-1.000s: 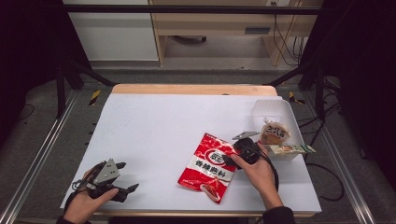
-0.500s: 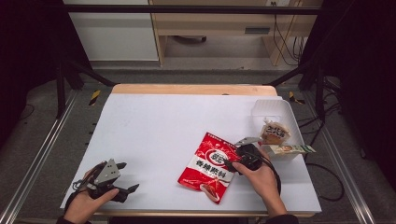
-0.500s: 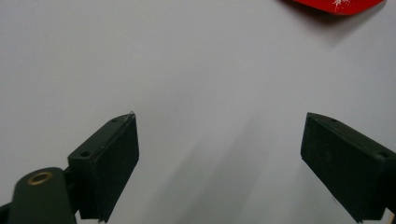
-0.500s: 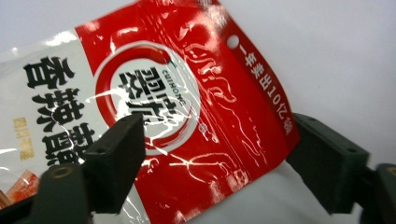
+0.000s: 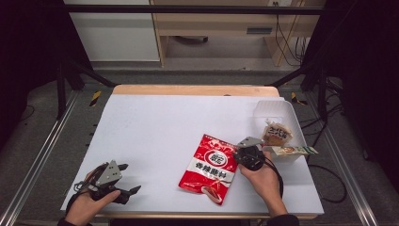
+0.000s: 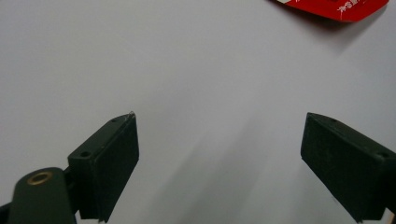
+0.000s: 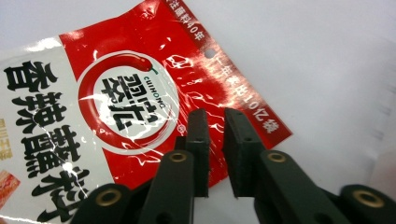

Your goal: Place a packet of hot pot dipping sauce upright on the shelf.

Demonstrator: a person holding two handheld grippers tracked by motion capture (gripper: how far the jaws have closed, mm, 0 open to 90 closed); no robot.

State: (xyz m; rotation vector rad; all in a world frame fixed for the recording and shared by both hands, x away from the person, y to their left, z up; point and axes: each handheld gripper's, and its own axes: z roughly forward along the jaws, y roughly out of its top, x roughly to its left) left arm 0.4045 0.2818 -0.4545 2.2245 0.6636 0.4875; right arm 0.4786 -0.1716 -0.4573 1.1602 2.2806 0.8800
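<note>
A red and white snack packet [image 5: 209, 167] with black characters lies flat on the white table [image 5: 179, 122], right of centre near the front. My right gripper [image 5: 236, 155] rests at the packet's right edge. In the right gripper view its jaws hover over the red corner of the packet [image 7: 116, 107]. The right gripper [image 7: 217, 126] has only a narrow slit between its jaws, with nothing seen pinched there. My left gripper [image 5: 131, 178] sits at the front left, open wide over bare table. In the left gripper view, the left gripper [image 6: 224, 154] holds nothing, and the packet's tip [image 6: 336, 7] shows far off.
A clear plastic tray [image 5: 282, 110] stands at the table's right edge. It holds a brown snack bag [image 5: 276, 134] and a long green-labelled packet [image 5: 294, 150] that sticks out over its front rim. Both hands come in over the front edge.
The right gripper has shifted slightly toward the front along the packet's right edge. The left gripper and the packet stay where they were.
</note>
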